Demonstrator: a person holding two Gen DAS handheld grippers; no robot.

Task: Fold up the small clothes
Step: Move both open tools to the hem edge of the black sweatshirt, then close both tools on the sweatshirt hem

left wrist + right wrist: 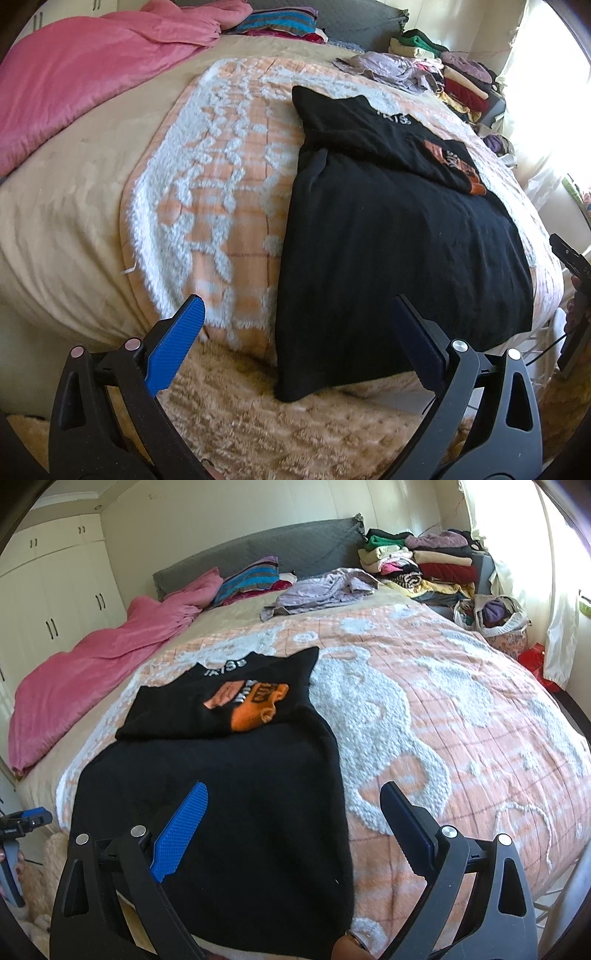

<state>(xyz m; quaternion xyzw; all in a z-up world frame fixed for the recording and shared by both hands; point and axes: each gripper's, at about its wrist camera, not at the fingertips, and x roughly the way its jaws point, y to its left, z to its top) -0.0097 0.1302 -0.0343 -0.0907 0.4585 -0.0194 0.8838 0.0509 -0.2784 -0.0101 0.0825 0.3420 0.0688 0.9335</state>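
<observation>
Both the left tongs [295, 325] and right tongs [293, 812] gape wide, holding nothing. The black shirt [229, 775] lies partly folded just ahead of them on the bed's peach-and-white blanket [443, 709]; clothes piles [424, 561] sit far beyond by the grey headboard [295, 542].

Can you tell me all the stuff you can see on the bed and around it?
Black T-shirt with orange print: one, black, partly folded, on the blanket's near side.
Peach-and-white fuzzy blanket: one, spread across the bed.
Pink quilt: one, bunched along the bed's far left side.
Lilac garment: one, crumpled near the headboard.
Grey padded headboard: one, at the bed's far end.
Folded clothes stack: one pile, mixed colours, far right corner.
White wardrobe: one, left wall.
Left gripper: open, holding nothing.
Right gripper: open, holding nothing.
</observation>
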